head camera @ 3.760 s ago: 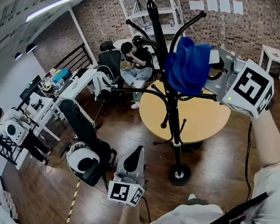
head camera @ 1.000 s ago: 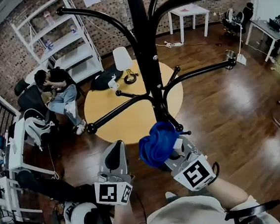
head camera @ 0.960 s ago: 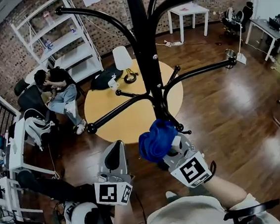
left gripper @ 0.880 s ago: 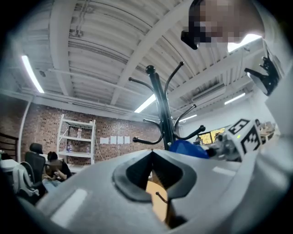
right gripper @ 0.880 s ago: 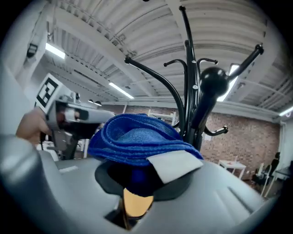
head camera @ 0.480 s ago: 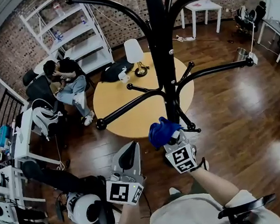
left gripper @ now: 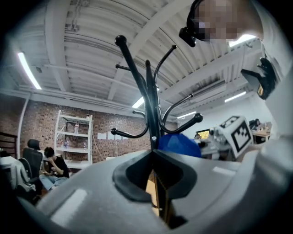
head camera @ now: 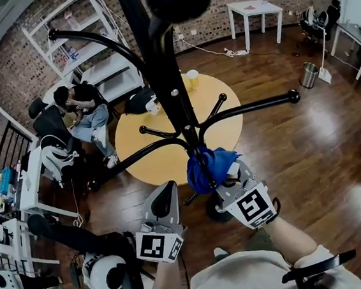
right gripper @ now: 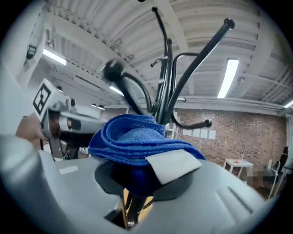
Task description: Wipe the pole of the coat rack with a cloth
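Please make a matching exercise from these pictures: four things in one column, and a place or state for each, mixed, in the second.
1 blue cloth
2 left gripper
3 round table
4 small white table

A shut, empty
B beside the brick wall
C in the right gripper
D yellow, behind the coat rack

Pairs: 1-C, 2-A, 3-D, 4-B

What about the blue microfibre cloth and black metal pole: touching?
Touching. Head view: the blue cloth, in the right gripper, wraps against the black pole, no gap.
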Action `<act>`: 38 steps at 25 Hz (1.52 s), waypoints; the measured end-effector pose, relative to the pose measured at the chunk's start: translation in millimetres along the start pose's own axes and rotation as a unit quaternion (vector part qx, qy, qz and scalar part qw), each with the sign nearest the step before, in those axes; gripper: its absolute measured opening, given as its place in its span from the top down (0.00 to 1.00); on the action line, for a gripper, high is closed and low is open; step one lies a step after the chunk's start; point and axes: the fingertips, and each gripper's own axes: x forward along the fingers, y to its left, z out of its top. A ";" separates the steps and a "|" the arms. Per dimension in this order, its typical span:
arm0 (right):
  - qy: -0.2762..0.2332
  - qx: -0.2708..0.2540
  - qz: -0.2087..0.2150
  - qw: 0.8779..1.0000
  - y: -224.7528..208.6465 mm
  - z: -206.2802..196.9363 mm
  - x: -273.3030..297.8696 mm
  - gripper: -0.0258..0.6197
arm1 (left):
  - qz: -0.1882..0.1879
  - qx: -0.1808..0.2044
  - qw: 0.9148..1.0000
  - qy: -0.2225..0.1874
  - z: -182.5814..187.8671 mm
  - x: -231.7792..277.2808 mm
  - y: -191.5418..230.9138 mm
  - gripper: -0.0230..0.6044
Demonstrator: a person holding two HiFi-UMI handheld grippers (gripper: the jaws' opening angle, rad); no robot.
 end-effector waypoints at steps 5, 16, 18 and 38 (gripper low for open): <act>0.025 -0.045 0.121 0.991 -37.9 23.4 5.3 0.80 | 0.026 -0.017 0.999 -0.007 11.0 22.5 -21.3 0.96; 0.194 -0.029 0.299 0.934 19.2 -194.8 22.7 0.79 | 0.204 -0.025 0.978 0.029 -38.7 9.5 -50.0 0.96; 0.202 -0.027 0.300 0.932 18.1 -218.3 29.8 0.78 | 0.222 -0.029 0.974 0.028 -45.3 9.9 -57.5 0.96; -0.016 0.096 0.336 0.937 37.8 -124.3 -137.1 0.79 | 0.273 -0.058 0.959 0.048 -117.4 -46.5 -125.5 0.96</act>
